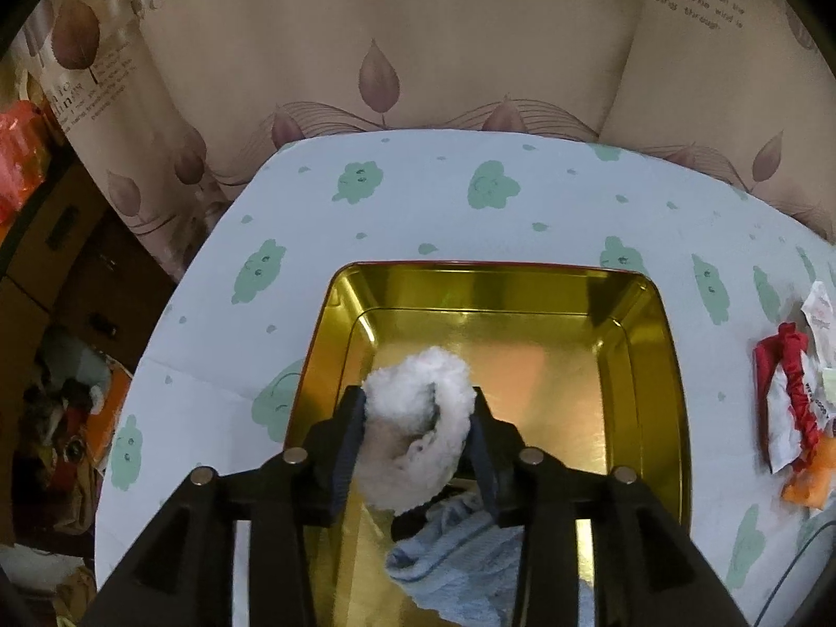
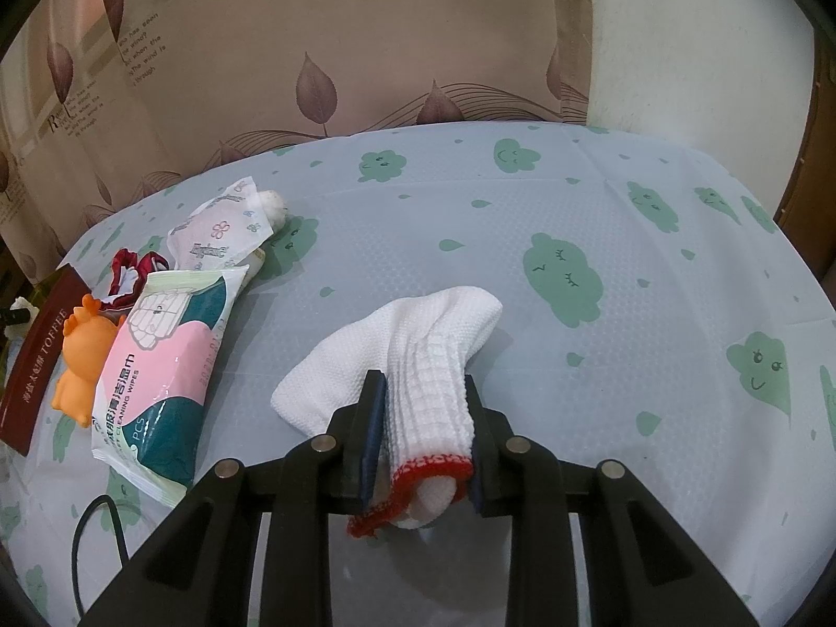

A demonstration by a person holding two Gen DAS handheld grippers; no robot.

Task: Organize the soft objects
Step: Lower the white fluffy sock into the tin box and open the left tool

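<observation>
The tabletop (image 2: 653,271), under a pale cloth printed with green clouds, carries everything, and the step in hand looks like dropping soft items into the gold tin (image 1: 648,366) that sits open on it. A light blue cloth (image 1: 460,559) already lies in the tin's near end.

The left gripper (image 1: 418,407) hangs over the near part of the tin with a fluffy white scrunchie (image 1: 418,428) between its jaws. The jaws stand apart enough that the fluff fills the gap and touches both pads; whether they press it or merely flank it I cannot tell for sure, but it looks like a release in progress. The next move, as I judge it, calls for the jaws to spread fully and the gripper to lift straight off so the scrunchie falls beside the blue cloth and does not snag on a pad.

The right gripper (image 2: 426,402) hovers over open tabletop with its jaws clamped on the ribbed cuff of a white sock (image 2: 397,366), whose red-trimmed opening points back towards the camera while the foot trails forward onto the cloth. It should go to the tin next.

To its left lie a wet-wipes pack (image 2: 157,366), an orange toy (image 2: 83,355) and a red scrunchie (image 2: 133,266), still to be sorted.
</observation>
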